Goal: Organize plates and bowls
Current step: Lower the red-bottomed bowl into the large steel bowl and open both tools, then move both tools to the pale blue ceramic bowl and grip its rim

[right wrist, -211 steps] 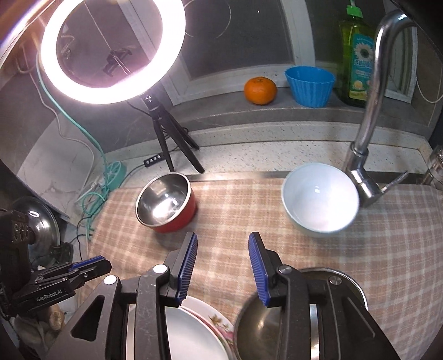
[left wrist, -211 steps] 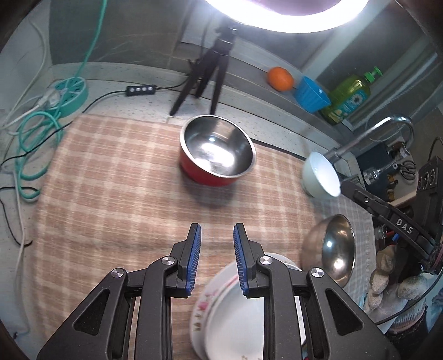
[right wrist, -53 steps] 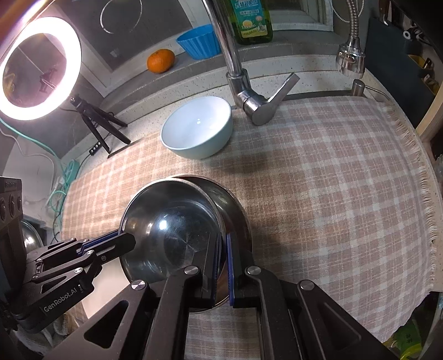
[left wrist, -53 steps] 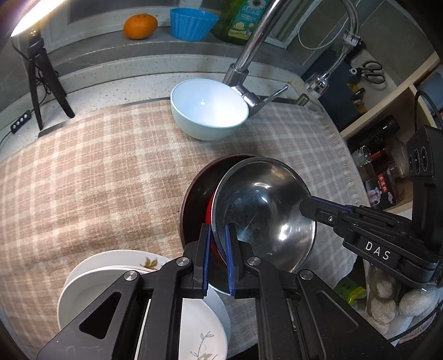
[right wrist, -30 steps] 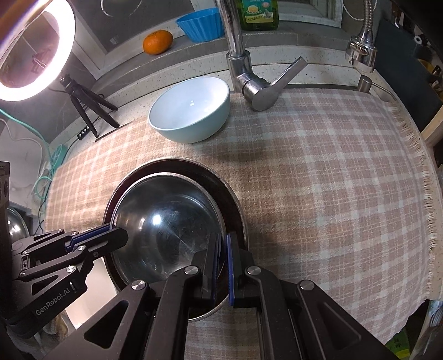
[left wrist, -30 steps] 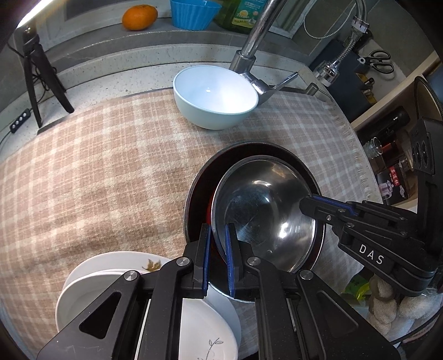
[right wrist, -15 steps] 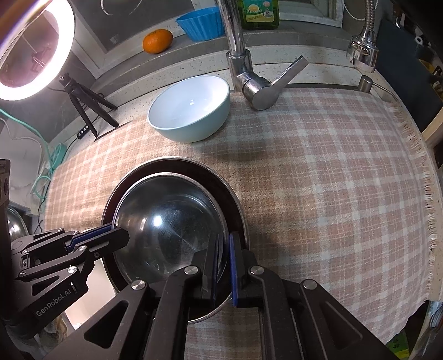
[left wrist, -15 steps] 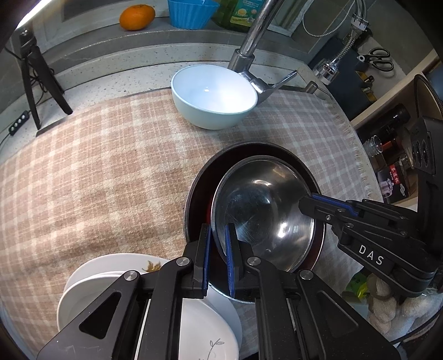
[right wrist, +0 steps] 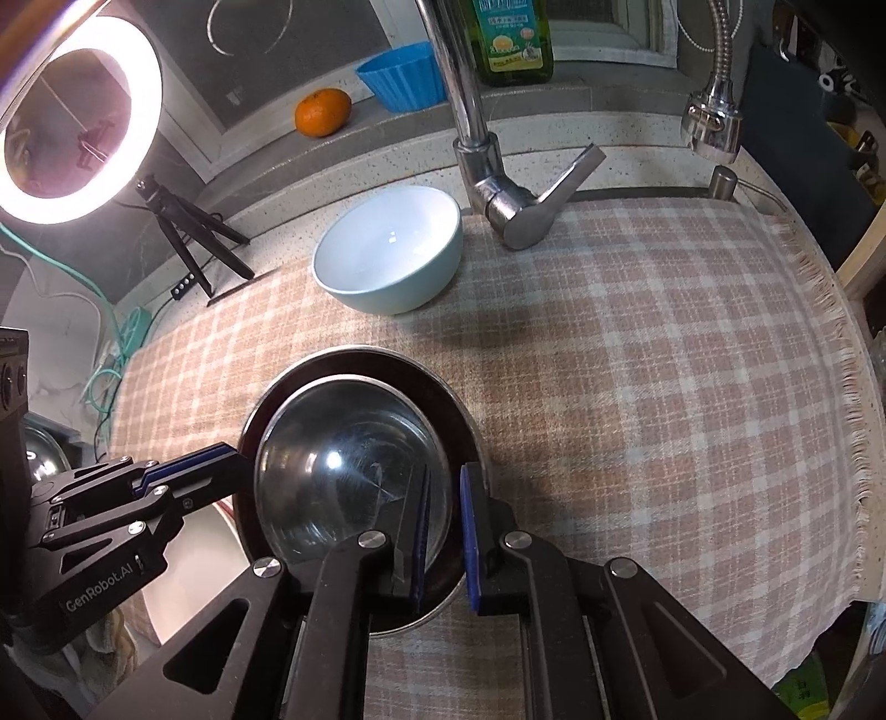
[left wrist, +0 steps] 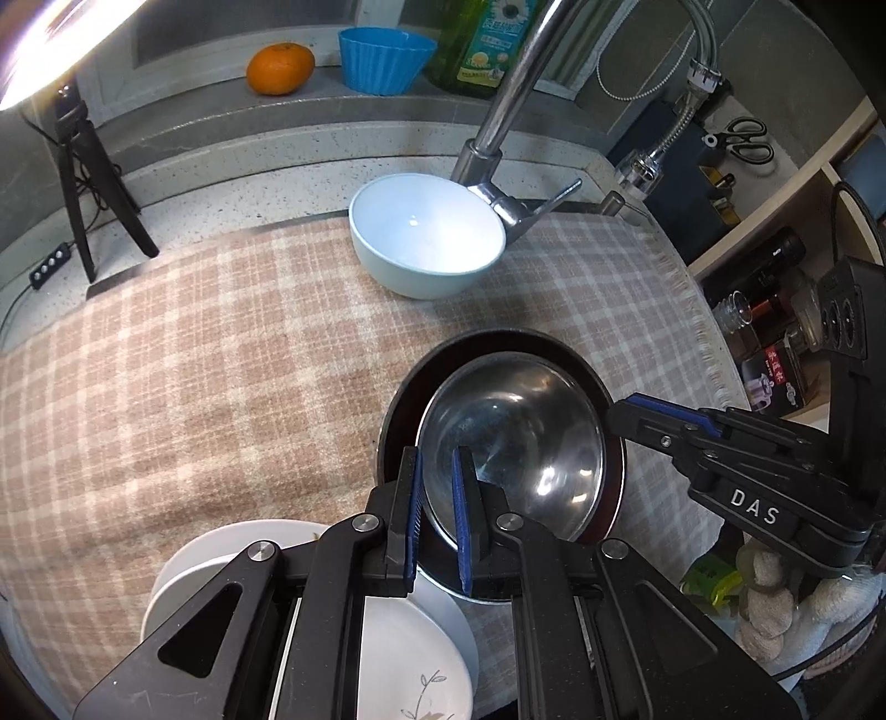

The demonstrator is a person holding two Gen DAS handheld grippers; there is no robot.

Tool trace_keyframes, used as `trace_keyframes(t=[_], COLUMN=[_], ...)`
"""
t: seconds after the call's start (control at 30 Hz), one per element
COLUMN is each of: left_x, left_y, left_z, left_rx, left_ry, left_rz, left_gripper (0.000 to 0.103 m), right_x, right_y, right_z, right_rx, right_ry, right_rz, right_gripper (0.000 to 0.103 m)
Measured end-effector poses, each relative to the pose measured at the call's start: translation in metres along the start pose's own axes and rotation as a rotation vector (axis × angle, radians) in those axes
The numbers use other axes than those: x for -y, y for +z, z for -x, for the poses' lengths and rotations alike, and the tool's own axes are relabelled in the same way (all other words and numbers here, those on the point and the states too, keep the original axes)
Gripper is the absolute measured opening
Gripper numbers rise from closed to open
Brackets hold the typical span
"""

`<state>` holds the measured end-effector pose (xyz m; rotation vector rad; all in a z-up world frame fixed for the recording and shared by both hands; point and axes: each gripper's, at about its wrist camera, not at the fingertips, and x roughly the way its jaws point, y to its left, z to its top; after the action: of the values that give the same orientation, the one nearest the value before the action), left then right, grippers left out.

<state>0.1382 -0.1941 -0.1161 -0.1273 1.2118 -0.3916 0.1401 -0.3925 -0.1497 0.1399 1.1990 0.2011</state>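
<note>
A steel bowl [left wrist: 515,443] [right wrist: 343,459] sits nested inside a wider red bowl whose dark rim [left wrist: 487,338] [right wrist: 387,357] shows around it, on the checked cloth [left wrist: 194,360]. My left gripper [left wrist: 436,459] is shut on the red bowl's near-left rim, with the steel bowl's edge also running between its pads. My right gripper [right wrist: 446,471] is shut on the steel bowl's rim, with a narrow slit between its pads. A pale blue bowl [left wrist: 426,238] [right wrist: 387,249] stands by the tap. White flowered plates [left wrist: 410,637] are stacked at the front left, partly under the red bowl.
A chrome tap [right wrist: 470,111] and its lever rise behind the blue bowl. On the ledge are an orange [left wrist: 279,66], a blue cup [left wrist: 382,55] and a soap bottle [right wrist: 515,39]. A ring light tripod [right wrist: 188,221] stands far left. The cloth's fringed edge [right wrist: 853,387] drops off at right.
Seven seconds ago both grippers were open and the two metal bowls stood apart; now they are nested. Over the last second the bowls hardly moved and the right pads parted a little.
</note>
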Motion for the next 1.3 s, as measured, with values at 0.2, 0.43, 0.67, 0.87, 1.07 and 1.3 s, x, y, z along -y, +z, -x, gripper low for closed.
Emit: trace_keyframes(t=[0.2,0.43,0.67,0.87,1.07,1.3], left_x=[-0.009,-0.021,-0.036,-0.045,-0.046,-0.049], left_y=[0.007,0.022,0.039,0.054,0.07,0.089], left_z=[0.008,0.015,0.011,0.002,-0.012,-0.03], left_rx=[0.02,0.051,0.059,0.055,0.039,0.012], left_ry=[-0.008,0.006,0.006,0.0,-0.008,-0.028], left_rz=[0.028,0.06,0.115,0.148,0.158,0.184], left_gripper=[0.011,0.011,0.011,0.011,0.011,0.011], right_x=[0.004,0.014,0.032,0.045,0.049,0.045], right_y=[0.007,0.022,0.039,0.054,0.07,0.087], right_z=[0.012,0.02,0.015,0.006,-0.01,-0.03], right_rx=[0.031,0.074,0.093,0.099,0.089,0.07], right_ry=[0.022,0.034,0.059,0.099,0.148,0.206], right_rz=[-0.008,-0.025,-0.064,-0.104,-0.147,-0.172], right_gripper=[0.011,0.018,0.018,0.018,0.019,0.019])
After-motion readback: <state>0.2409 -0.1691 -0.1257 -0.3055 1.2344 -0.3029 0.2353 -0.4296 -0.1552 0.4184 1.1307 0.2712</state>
